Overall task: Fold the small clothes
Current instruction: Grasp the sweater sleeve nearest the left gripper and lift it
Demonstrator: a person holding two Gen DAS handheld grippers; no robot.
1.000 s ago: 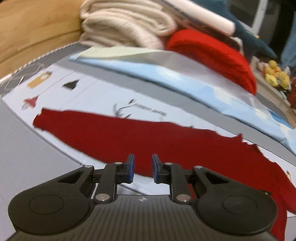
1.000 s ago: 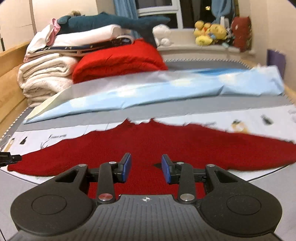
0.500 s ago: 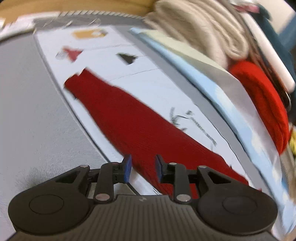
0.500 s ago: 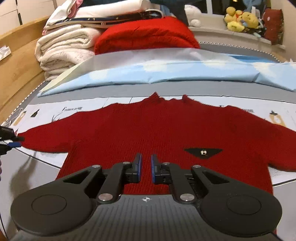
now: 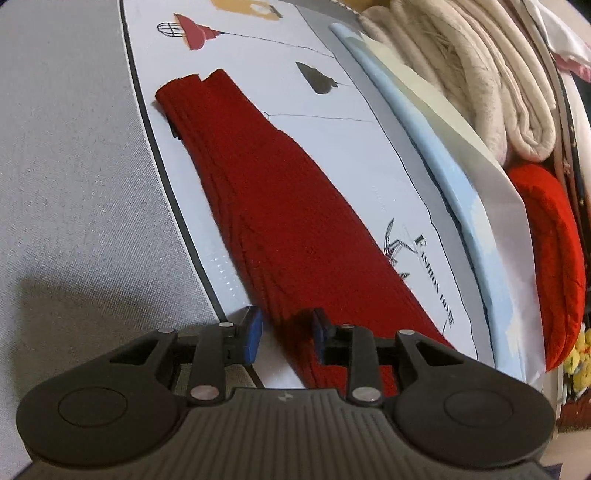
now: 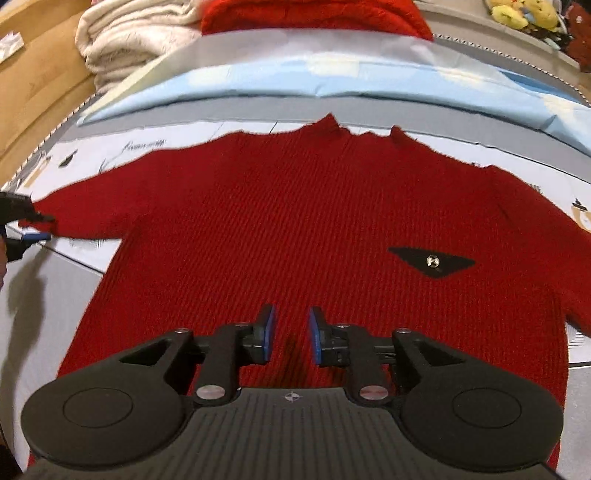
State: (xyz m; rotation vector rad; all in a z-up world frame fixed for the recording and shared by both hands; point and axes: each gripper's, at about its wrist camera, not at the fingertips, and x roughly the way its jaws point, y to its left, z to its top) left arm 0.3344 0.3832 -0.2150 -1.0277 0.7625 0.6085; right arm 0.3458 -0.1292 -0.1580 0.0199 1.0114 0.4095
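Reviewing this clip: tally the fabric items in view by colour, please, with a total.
Dark red: 1, the flat sweater
Bright red: 1, folded knit
Cream: 1, folded blanket stack
Light blue: 1, sheet
Total: 4

My right tool's (image 6: 289,334) body hides the hem of the red sweater (image 6: 295,221); the sweater's right sleeve runs off the frame edge. From my left wrist, only one sleeve (image 5: 280,206) shows, its shoulder end hidden beneath my left tool (image 5: 286,334). In the right wrist view that tool (image 6: 22,221) is cut by the left edge, so whether its tips touch the cuff cannot be told. The plush toys (image 6: 524,13) and folded red knit (image 6: 314,14) are cropped at the top.
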